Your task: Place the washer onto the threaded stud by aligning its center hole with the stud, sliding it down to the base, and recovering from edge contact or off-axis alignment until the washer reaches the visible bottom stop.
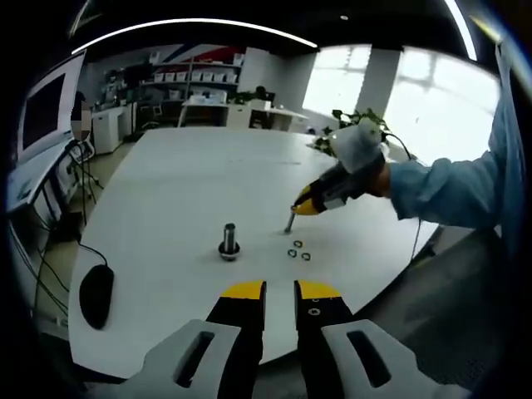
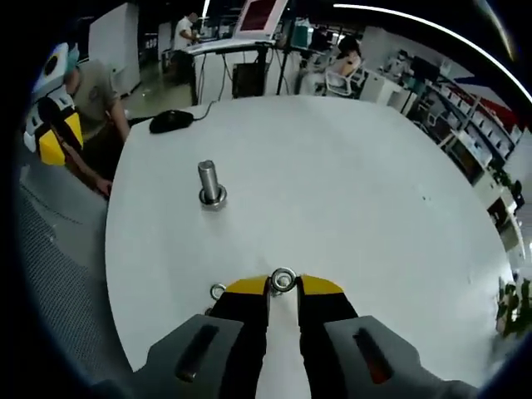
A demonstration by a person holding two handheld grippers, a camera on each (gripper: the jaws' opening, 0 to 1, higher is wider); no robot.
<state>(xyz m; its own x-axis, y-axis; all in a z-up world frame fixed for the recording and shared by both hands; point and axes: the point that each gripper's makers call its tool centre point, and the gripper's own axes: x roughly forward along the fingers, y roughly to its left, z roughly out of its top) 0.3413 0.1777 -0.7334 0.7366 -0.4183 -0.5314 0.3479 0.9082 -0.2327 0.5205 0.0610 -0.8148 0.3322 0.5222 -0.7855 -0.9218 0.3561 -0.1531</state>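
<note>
In the right gripper view, the washer [image 2: 283,280] sits between the jaw tips, and the tips hide its lower edge. Another small ring [image 2: 218,291] lies just left of the jaws, partly behind them. The stud [image 2: 208,183] is too blurry to show any thread. In the left gripper view, the three tiny rings [image 1: 299,250] on the table [image 1: 191,179] are too small to tell apart. The right gripper [image 1: 293,218] is far off, so its tips are hard to see.
</note>
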